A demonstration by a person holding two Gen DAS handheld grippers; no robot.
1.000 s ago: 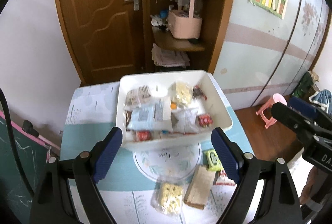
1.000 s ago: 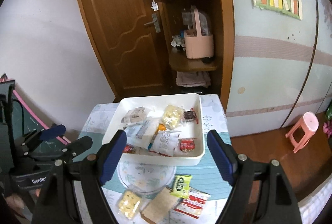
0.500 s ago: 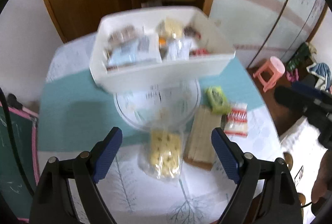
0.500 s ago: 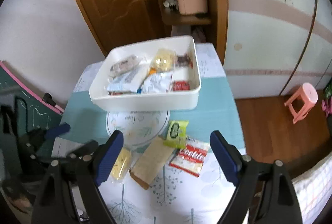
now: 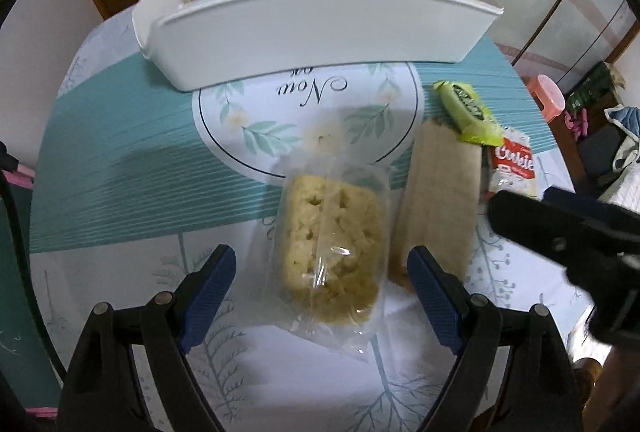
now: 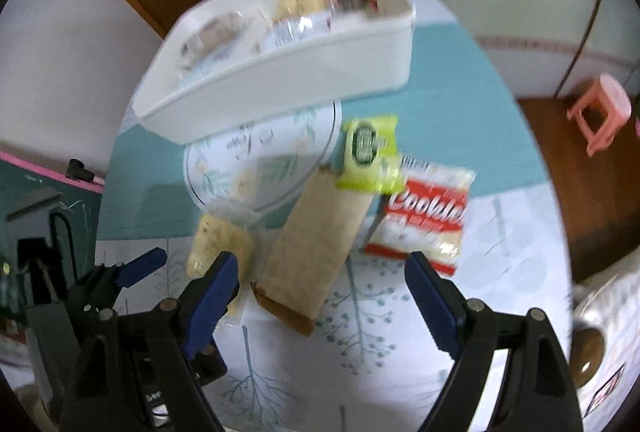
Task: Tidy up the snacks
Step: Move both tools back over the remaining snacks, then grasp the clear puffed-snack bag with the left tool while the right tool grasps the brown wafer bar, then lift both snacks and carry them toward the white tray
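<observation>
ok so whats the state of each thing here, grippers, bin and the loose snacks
left gripper: open, nothing gripped, clear-bagged pastry between its fingers
right gripper: open, empty
white bin: on table, partly filled with snacks
clear-bagged pastry: flat on table, sealed
brown packet: flat on table
green packet: overlapping brown packet
cookie packet: flat on table

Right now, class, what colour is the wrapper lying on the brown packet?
Lime green wrapper, clearest in the right wrist view.

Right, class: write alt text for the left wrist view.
An open tool hangs above a clear bag of pale biscuits on a patterned tablecloth. Beside it lie a brown packet and green packet; behind, a white bin holds snacks.
</observation>
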